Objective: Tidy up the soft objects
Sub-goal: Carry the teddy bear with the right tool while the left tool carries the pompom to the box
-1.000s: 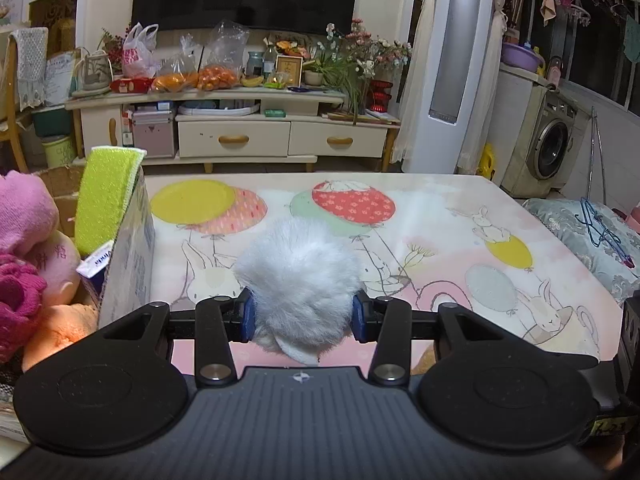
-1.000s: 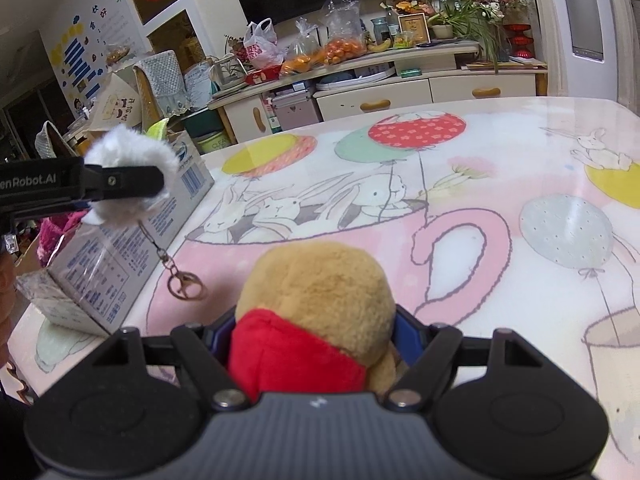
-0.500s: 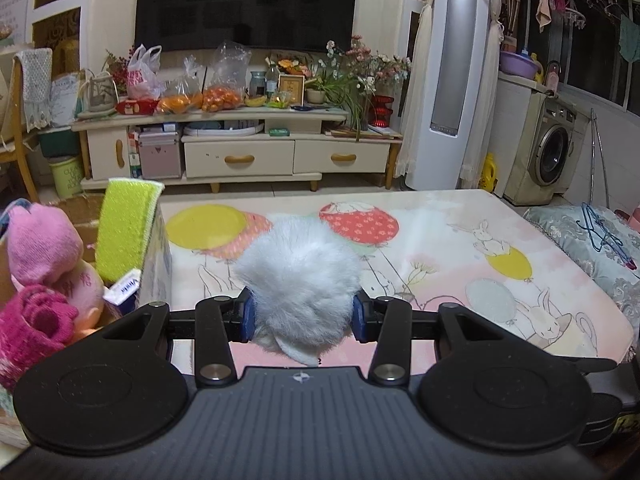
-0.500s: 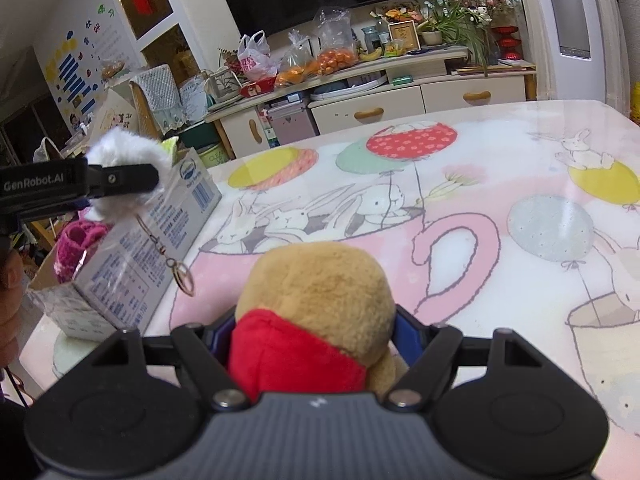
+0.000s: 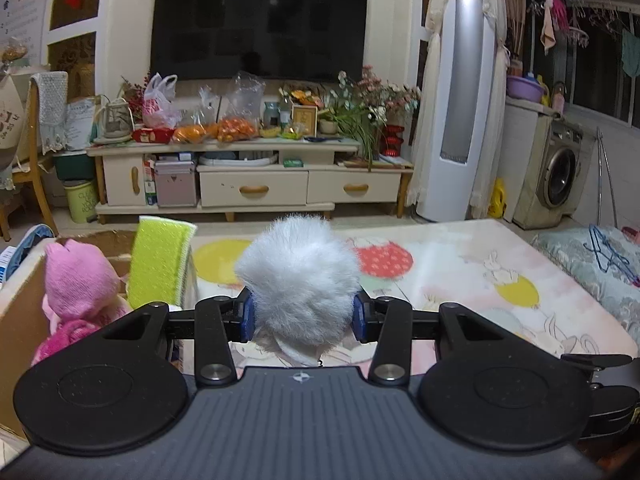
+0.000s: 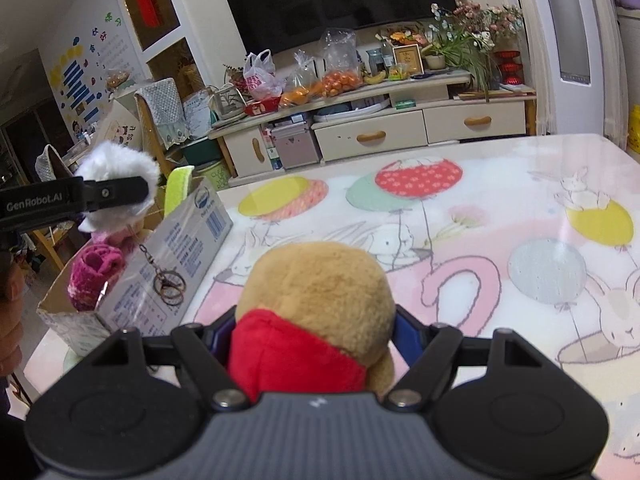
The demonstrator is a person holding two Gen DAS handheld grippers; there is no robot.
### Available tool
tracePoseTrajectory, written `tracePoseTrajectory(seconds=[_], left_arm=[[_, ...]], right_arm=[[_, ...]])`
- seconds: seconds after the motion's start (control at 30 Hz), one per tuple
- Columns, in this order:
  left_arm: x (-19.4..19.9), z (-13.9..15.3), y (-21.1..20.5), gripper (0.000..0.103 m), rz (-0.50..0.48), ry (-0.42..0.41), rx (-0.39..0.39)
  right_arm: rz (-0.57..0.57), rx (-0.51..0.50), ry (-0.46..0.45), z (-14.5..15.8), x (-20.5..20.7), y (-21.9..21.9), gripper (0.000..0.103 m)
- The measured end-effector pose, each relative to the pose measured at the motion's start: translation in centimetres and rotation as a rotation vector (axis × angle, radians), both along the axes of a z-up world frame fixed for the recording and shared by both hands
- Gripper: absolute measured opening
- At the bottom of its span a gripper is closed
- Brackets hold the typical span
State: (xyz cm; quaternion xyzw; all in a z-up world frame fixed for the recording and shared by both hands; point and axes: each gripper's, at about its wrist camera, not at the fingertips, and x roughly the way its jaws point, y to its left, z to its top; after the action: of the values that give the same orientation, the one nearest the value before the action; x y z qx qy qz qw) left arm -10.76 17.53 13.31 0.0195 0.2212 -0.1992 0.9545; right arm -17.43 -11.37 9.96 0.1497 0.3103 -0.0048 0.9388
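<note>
My left gripper [image 5: 302,316] is shut on a white fluffy pompom [image 5: 298,280], held in the air beside the cardboard box [image 5: 16,300]. In the right wrist view the pompom [image 6: 116,176] hangs over the box [image 6: 176,248] with its metal keyring [image 6: 170,286] dangling. My right gripper [image 6: 314,330] is shut on a tan plush bear in a red shirt [image 6: 316,312], held above the table. The box holds a pink plush [image 5: 78,280], a magenta knit item [image 6: 96,272] and a green sponge [image 5: 160,264].
The table [image 6: 480,240] has a pink cloth printed with balloons and rabbits. A TV cabinet [image 5: 256,184] stands behind it, a washing machine [image 5: 560,176] at the far right. A wooden chair [image 6: 160,128] stands behind the box.
My left gripper has risen and moved left with the pompom, now over the box. My right gripper has risen slightly with the bear.
</note>
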Motion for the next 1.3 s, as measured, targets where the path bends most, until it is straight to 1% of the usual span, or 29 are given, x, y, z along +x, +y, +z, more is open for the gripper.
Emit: tracePoseTrajectory(seconds=[0.23, 0.53, 0.7, 0.87, 1.13, 1.3], left_arm=[[0.1, 1.3, 1.7, 0.053, 0.024, -0.025, -0.052], [0.9, 2.7, 4.5, 0.054, 0.078, -0.037, -0.134], [1.5, 3.4, 6.5, 0.054, 0.143, -0.049, -0.179], [2.5, 4.0, 8.2, 0.054, 0.229, -0.060, -0.204], [4.1, 4.5, 10.2, 0.054, 0.346, -0.060, -0.229], [5.0, 4.4, 11.0, 0.054, 0.395, -0.046, -0.228]], right_arm=[[0.025, -0.003, -0.015, 0.9, 0.6, 1.1, 0.076], [0.097, -0.004, -0.042, 2.2, 2.4, 3.7, 0.076], [0.144, -0.010, -0.078, 3.5, 3.6, 5.1, 0.076], [0.194, -0.014, -0.112, 4.5, 5.1, 6.6, 0.076], [0.285, -0.005, -0.176, 5.9, 8.5, 8.9, 0.076], [0.363, -0.025, -0.208, 6.3, 11.0, 11.0, 0.076]])
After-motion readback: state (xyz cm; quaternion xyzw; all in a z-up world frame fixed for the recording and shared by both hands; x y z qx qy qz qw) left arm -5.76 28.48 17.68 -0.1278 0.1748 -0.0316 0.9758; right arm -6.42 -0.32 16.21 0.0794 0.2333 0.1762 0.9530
